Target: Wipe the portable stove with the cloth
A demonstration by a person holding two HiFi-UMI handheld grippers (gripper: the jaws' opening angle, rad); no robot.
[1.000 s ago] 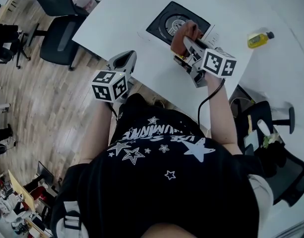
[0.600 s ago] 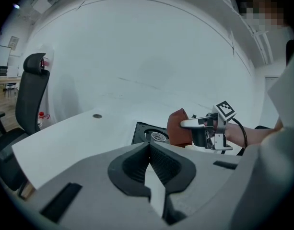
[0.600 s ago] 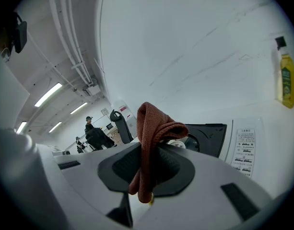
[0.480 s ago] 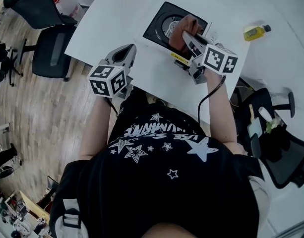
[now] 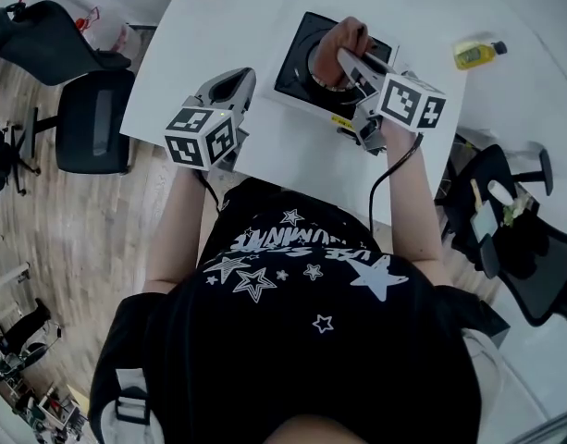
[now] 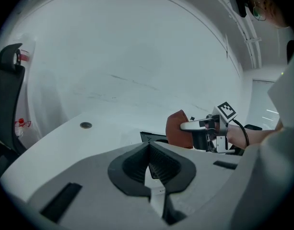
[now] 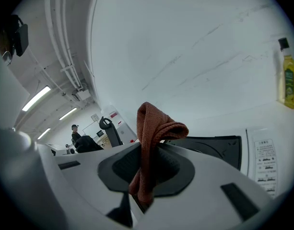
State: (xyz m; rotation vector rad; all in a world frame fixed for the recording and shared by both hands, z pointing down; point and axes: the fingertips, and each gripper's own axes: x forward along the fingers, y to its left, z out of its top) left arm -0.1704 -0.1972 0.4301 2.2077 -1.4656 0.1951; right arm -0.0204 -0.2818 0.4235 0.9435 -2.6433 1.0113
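As clamped cloth [image 5: 336, 46] overlies stove [image 5: 296, 63], the bottle [image 5: 474, 54] — capped — holds yellow liquid.

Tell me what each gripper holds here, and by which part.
The right gripper pinches the brown cloth by a bunched fold; the left gripper is shut on nothing.

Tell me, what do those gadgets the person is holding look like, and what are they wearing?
The left hand-held gripper and right hand-held gripper are both grey, with black-padded jaws and a white cube bearing black square markers. A black cable trails from the right one. The person wears a black short-sleeved T-shirt printed with white stars.
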